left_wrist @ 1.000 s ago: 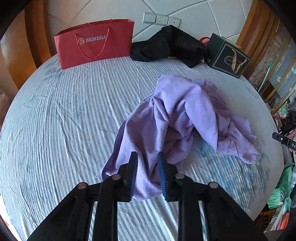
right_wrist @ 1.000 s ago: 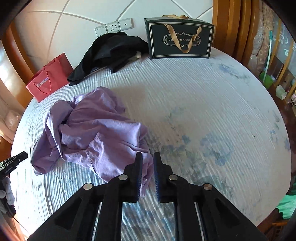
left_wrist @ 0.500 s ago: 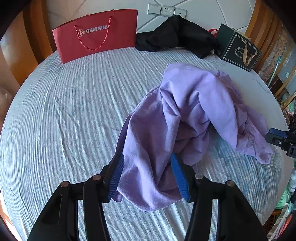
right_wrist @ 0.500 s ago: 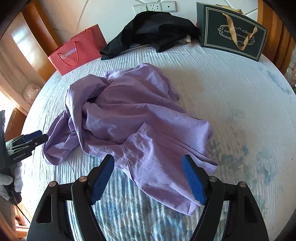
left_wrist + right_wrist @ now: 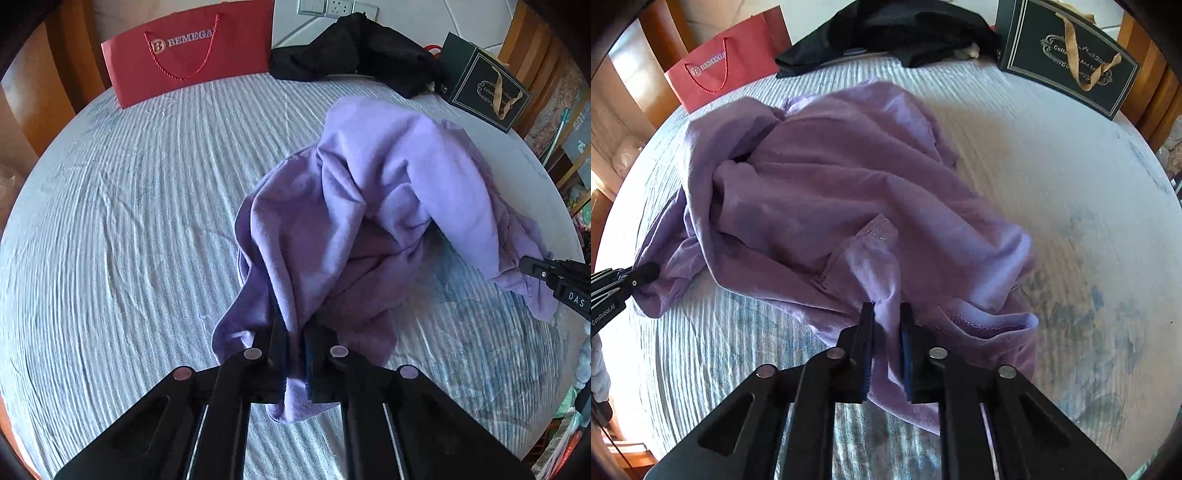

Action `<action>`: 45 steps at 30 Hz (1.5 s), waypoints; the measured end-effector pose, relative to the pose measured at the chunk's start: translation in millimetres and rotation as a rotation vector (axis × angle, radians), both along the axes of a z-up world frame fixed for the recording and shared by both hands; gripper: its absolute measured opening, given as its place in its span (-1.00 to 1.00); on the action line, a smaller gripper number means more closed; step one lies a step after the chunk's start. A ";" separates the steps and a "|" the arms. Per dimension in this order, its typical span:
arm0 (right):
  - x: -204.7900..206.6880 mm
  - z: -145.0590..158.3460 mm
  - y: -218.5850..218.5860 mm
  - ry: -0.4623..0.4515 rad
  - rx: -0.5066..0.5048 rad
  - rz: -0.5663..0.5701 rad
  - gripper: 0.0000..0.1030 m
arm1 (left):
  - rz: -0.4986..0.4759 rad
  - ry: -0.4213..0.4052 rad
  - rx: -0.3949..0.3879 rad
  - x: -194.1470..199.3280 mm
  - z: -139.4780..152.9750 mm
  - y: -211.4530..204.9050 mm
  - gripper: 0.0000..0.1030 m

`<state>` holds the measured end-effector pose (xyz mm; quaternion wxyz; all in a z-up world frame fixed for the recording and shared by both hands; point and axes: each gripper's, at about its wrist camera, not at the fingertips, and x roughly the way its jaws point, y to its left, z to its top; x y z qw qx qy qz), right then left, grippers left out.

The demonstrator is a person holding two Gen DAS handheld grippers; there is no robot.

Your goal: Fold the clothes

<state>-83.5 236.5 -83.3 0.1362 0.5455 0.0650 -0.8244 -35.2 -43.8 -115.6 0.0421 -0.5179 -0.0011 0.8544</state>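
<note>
A crumpled purple garment lies in a heap on the striped bed sheet; it also shows in the right wrist view. My left gripper is shut on the garment's near edge, with cloth pinched between its fingers. My right gripper is shut on another edge of the same garment, beside a stitched hem. Each gripper shows at the edge of the other's view, the right one and the left one, both touching the cloth.
A red paper bag stands at the back left of the bed. A black garment lies at the back by the wall sockets. A dark green gift bag stands at the back right. Wooden panels flank the bed.
Both grippers were open half a second ago and have closed on the purple garment's edges. The cloth is now bunched up toward each gripper.
</note>
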 end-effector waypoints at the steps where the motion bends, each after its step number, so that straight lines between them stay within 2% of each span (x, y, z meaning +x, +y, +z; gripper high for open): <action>1: -1.0 12.9 3.5 0.041 0.009 -0.007 -0.87 | 0.010 0.036 -0.008 -3.1 12.5 -2.8 -0.91; 7: -28.3 104.6 20.5 0.303 0.032 -0.035 -0.87 | 0.045 0.209 -0.019 -47.9 87.0 -23.7 -0.91; 16: -114.0 228.8 1.0 0.606 0.042 -0.048 -0.88 | 0.079 0.409 -0.098 -147.8 191.1 -41.0 -0.91; 20: -129.7 274.0 7.1 0.660 -0.018 -0.071 -0.93 | 0.113 0.500 -0.105 -163.0 243.5 -52.7 -0.91; 23: -138.1 301.1 12.0 0.674 -0.067 -0.075 -0.93 | 0.097 0.492 -0.066 -152.6 258.6 -58.8 -0.90; 25: -131.6 286.6 9.7 0.605 -0.091 -0.025 -0.93 | 0.076 0.457 -0.059 -135.5 242.5 -57.4 -0.90; 28: -116.3 238.2 0.1 0.491 -0.119 0.042 -0.93 | 0.052 0.387 -0.055 -104.4 202.2 -54.0 -0.90; 32: -98.7 165.2 -17.1 0.339 -0.177 0.090 -0.90 | 0.089 0.212 -0.049 -66.9 121.3 -63.2 -0.90; 34: -92.0 131.0 -24.8 0.259 -0.207 0.097 -0.80 | 0.117 0.130 -0.053 -51.8 87.1 -72.5 -0.87; 35: -89.6 116.7 -27.3 0.224 -0.214 0.092 -0.56 | 0.131 0.094 -0.050 -44.9 73.5 -78.5 -0.87; 36: -87.5 102.9 -29.5 0.186 -0.228 0.086 -0.20 | 0.143 0.073 -0.044 -37.7 65.1 -84.7 -0.86; 38: -83.6 77.5 -35.3 0.115 -0.240 0.078 0.26 | 0.168 0.053 -0.039 -26.0 57.0 -94.2 -0.73; 41: -75.7 42.9 -48.3 0.035 -0.209 0.082 0.26 | 0.196 0.064 -0.029 -10.9 55.1 -105.5 -0.42; 42: -72.9 33.1 -53.8 0.018 -0.187 0.089 0.26 | 0.202 0.075 -0.022 -8.9 57.8 -108.3 -0.24; 45: -67.2 20.9 -67.4 0.002 -0.163 0.103 0.26 | 0.208 0.128 0.029 -7.4 74.3 -116.4 -0.17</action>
